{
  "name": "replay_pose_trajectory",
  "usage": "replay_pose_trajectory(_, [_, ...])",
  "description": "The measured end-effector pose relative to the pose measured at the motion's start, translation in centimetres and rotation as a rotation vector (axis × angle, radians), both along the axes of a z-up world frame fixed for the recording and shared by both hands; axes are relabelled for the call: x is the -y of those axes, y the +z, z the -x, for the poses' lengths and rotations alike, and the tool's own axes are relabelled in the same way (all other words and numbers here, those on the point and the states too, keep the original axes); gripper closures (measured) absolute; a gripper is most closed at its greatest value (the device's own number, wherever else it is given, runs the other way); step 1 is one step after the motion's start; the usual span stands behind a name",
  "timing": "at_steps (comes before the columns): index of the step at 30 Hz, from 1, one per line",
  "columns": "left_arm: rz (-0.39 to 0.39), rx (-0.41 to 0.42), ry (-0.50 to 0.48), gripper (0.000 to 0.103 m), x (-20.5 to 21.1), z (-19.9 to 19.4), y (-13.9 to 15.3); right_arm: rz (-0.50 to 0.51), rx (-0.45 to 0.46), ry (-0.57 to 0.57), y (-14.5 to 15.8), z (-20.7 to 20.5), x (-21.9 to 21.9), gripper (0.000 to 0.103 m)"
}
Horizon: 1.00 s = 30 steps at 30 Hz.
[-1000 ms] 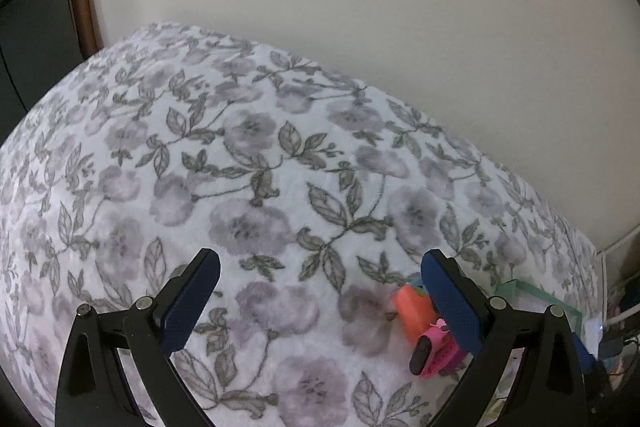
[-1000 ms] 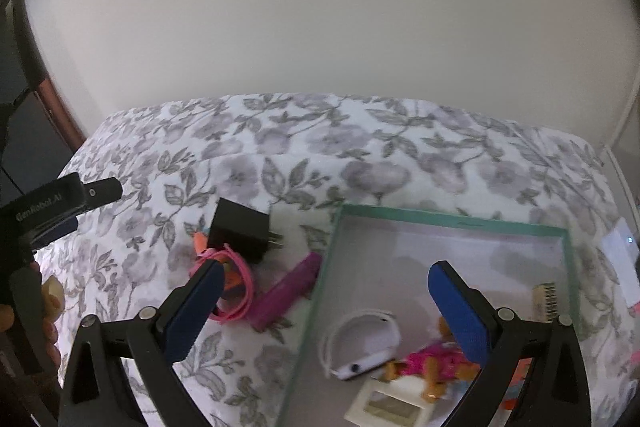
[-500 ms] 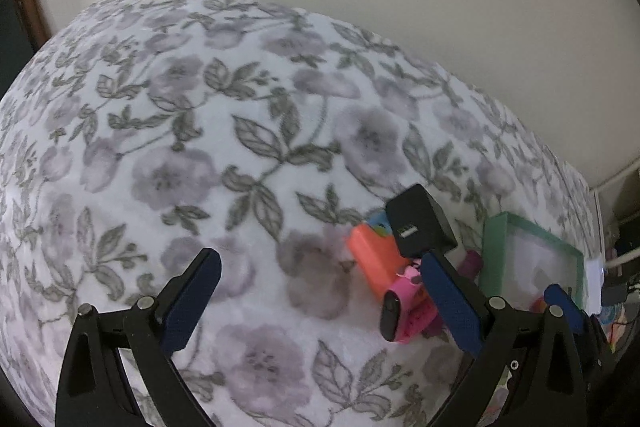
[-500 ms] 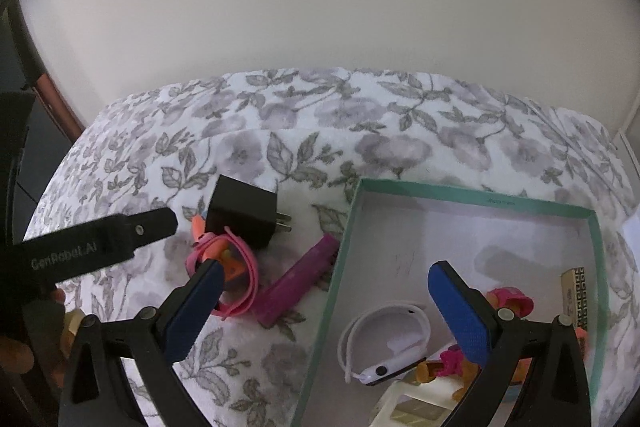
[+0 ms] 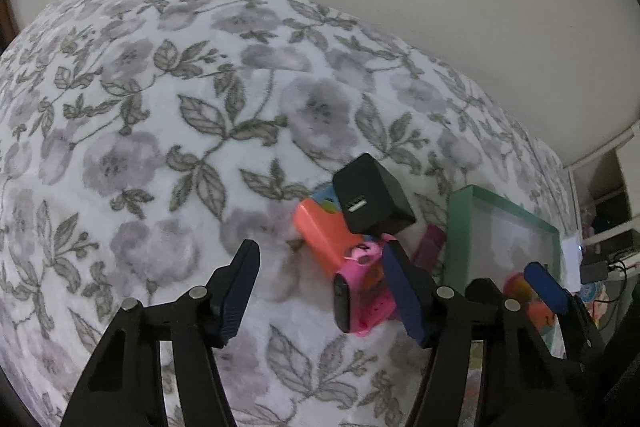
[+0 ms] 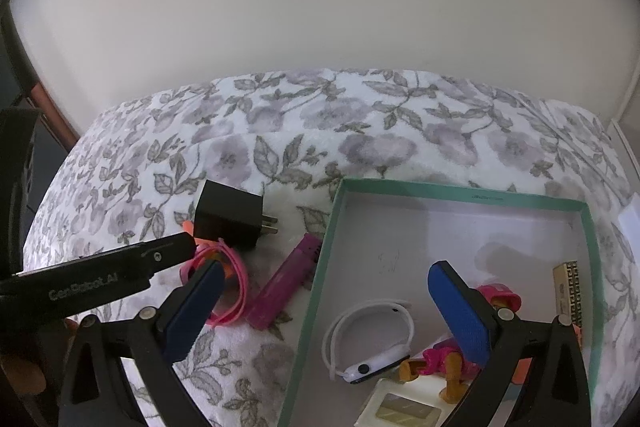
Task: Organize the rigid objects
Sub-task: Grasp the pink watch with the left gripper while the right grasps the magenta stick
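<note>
One orange block (image 5: pixel 320 233) under charger (image 5: pixel 370 201); white watch (image 6: pixel 370 337) boxed elsewhere

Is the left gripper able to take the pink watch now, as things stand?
Probably yes. The left gripper is right at the pink watch, jaws closing, but the watch sits against one finger, not centred, with the black charger crowding behind.

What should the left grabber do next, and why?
Probably slide a little toward the pink watch before pinching. The left gripper is closing, but the watch lies beside one finger, not squarely between both, with the green box waiting nearby.
</note>
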<state>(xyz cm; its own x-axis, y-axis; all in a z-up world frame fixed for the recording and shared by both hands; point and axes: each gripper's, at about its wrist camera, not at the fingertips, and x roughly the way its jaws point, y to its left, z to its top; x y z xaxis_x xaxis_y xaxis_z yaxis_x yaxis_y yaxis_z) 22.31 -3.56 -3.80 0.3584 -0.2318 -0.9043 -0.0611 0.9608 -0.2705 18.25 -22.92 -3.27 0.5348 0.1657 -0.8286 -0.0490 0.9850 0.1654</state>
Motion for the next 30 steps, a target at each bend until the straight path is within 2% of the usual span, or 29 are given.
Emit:
replay_pose_trajectory(5, [0.003, -0.005, -0.021, 0.04, 0.4, -0.1, -0.2, 0.014, -0.001, -0.001, 0.0, 0.0, -0.1, 0.0])
replay_pose_trajectory(7, [0.01, -0.011, -0.031, 0.049, 0.5, -0.1, -0.4, 0.021, -0.005, 0.003, -0.1, 0.0, -0.2, 0.0])
replay_pose_trajectory(10, [0.012, -0.014, -0.04, 0.055, 0.6, -0.1, -0.6, 0.027, -0.013, 0.007, -0.4, -0.1, -0.3, 0.0])
replay_pose_trajectory(13, [0.032, -0.018, -0.054, 0.065, 0.7, -0.1, -0.8, 0.032, -0.017, 0.009, -0.5, -0.1, -0.4, 0.0])
replay_pose_trajectory(19, [0.049, -0.031, -0.065, 0.069, 1.0, -0.2, -1.4, 0.061, -0.024, 0.015, -0.8, -0.2, -0.5, 0.0])
replay_pose_trajectory(22, [0.069, -0.024, -0.064, 0.079, 0.9, -0.2, -1.4, 0.056, -0.027, 0.012, -0.9, -0.2, -0.5, 0.0])
replay_pose_trajectory(26, [0.068, -0.02, -0.054, 0.086, 0.5, -0.2, -1.4, 0.051, -0.03, -0.004, -1.0, -0.2, -0.2, 0.0])
replay_pose_trajectory(30, [0.085, -0.016, -0.027, 0.087, -0.3, -0.2, -1.3, 0.042, -0.029, -0.017, -1.0, -0.2, 0.1, 0.0])
